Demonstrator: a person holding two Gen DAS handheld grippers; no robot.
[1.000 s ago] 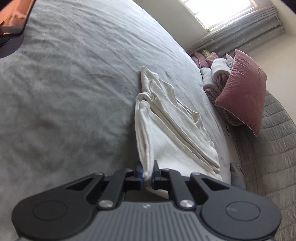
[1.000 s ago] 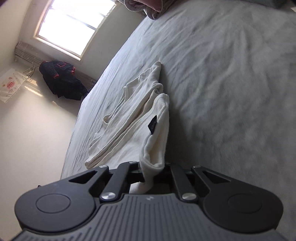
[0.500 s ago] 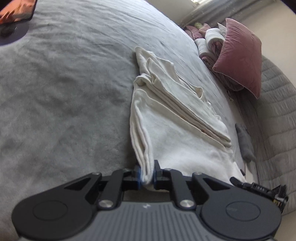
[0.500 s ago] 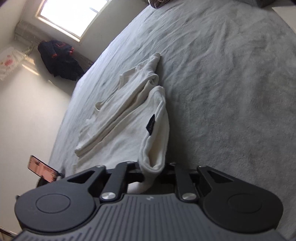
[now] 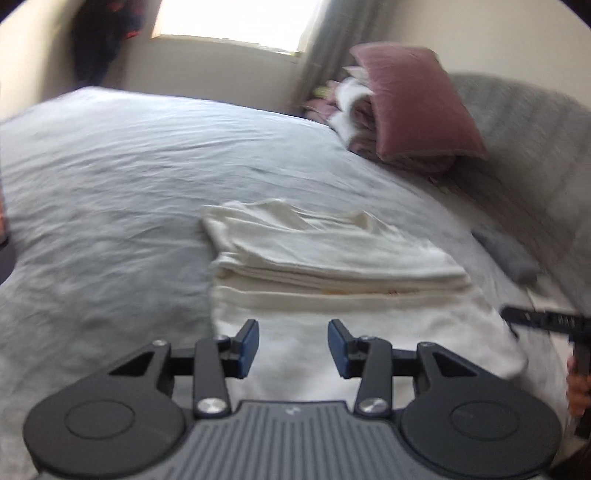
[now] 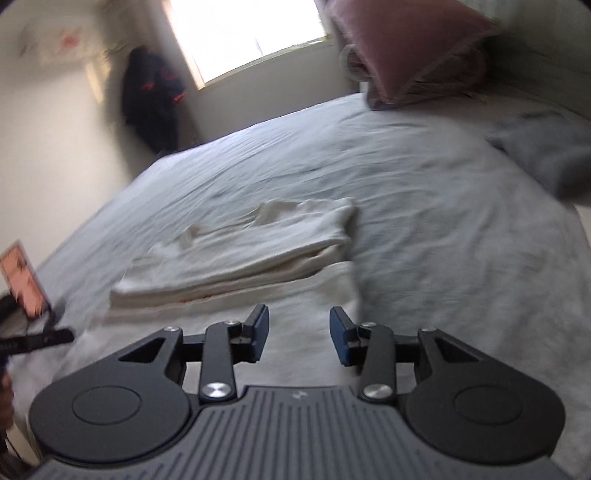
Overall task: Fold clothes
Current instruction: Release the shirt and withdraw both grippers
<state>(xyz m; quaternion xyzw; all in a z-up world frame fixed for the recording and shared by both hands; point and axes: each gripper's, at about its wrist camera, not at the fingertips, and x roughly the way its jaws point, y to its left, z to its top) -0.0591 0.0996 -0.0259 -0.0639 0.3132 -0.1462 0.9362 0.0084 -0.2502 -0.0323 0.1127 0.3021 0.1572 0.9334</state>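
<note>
Viewing status: we record both wrist views as blurred, so fine detail is limited.
Left gripper (image 5: 292, 345): we see its blue-padded fingers (image 5: 248, 345) spread apart, with nothing between them, hovering over the near edge of the cream garment (image 5: 332, 280).
Right gripper (image 6: 299, 334): we see its fingers likewise apart and empty, above the garment's near right corner.
Cream garment: it lies flat on the grey bed cover (image 5: 110, 206), near us and right of centre; a folded band of several layers lies across its middle, and a single layer extends toward the grippers.
Pink pillow (image 5: 413, 103): it leans at the head of the bed, well apart from the garment, beside bundled linens (image 5: 351, 107).
Phone on stand (image 6: 24, 286): we see it at the left edge of the right wrist view.
Window (image 6: 243, 33): it is bright, behind the bed.
</note>
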